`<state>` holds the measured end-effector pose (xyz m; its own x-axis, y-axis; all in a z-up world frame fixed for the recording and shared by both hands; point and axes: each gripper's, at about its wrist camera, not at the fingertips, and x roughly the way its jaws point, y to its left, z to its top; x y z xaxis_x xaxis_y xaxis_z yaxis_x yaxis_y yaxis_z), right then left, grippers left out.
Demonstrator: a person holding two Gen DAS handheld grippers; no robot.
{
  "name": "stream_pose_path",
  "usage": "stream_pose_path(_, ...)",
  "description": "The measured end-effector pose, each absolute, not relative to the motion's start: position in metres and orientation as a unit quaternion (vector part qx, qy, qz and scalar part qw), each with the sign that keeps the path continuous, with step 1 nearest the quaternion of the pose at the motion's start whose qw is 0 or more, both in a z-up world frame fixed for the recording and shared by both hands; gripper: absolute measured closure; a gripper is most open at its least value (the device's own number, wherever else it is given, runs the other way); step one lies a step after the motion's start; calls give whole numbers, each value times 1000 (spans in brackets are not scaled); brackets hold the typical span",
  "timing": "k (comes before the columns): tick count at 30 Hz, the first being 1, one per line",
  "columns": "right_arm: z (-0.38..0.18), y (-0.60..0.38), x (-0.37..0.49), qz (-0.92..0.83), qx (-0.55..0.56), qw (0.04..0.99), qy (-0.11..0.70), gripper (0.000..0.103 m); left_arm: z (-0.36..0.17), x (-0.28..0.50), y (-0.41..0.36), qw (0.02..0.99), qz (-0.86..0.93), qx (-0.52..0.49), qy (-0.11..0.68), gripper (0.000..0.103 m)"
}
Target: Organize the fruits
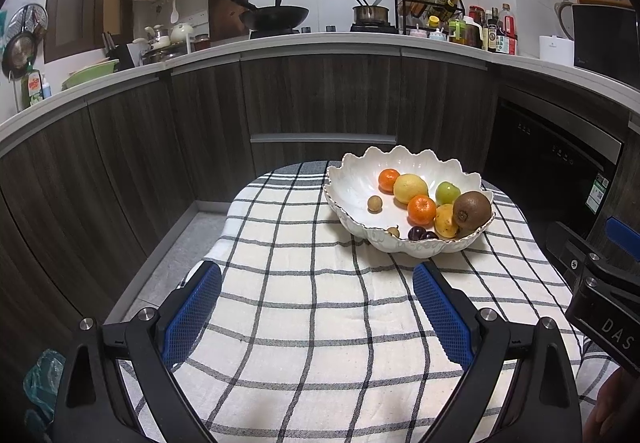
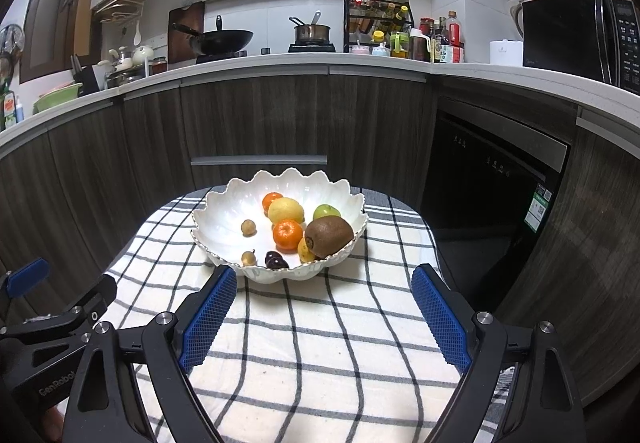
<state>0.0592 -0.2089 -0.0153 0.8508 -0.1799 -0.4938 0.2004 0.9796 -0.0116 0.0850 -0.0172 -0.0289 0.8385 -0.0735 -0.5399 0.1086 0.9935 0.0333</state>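
Observation:
A white scalloped bowl (image 1: 360,183) (image 2: 224,211) stands at the far end of the checked cloth. It holds two oranges (image 1: 421,209), a lemon (image 1: 410,188), a green apple (image 1: 448,192), a kiwi (image 1: 472,210) (image 2: 329,236), a yellow fruit (image 1: 445,222), two small brown longans (image 1: 375,203) and dark cherries (image 1: 417,233) (image 2: 276,260). My left gripper (image 1: 318,279) is open and empty, short of the bowl and to its left. My right gripper (image 2: 324,283) is open and empty, just short of the bowl's near rim.
The checked cloth (image 1: 312,307) covers a small table with floor at its left. Dark wood cabinets (image 1: 320,95) and a dishwasher (image 2: 492,179) stand behind. The counter carries a wok (image 1: 276,17), a pot, bottles and a microwave (image 2: 576,35).

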Motion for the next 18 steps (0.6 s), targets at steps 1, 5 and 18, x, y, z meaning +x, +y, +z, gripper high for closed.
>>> stream_pose_path(1, -15, -209, 59, -99, 20, 962, 255, 13, -29, 85, -17, 958, -47, 31, 280, 5)
stream_pose_path(5, -15, -209, 59, -98, 20, 962, 254, 13, -29, 85, -18, 959, -46, 31, 279, 5)
stream_pose_path(18, -15, -209, 59, -98, 21, 962, 253, 13, -29, 85, -17, 960, -42, 32, 275, 5)
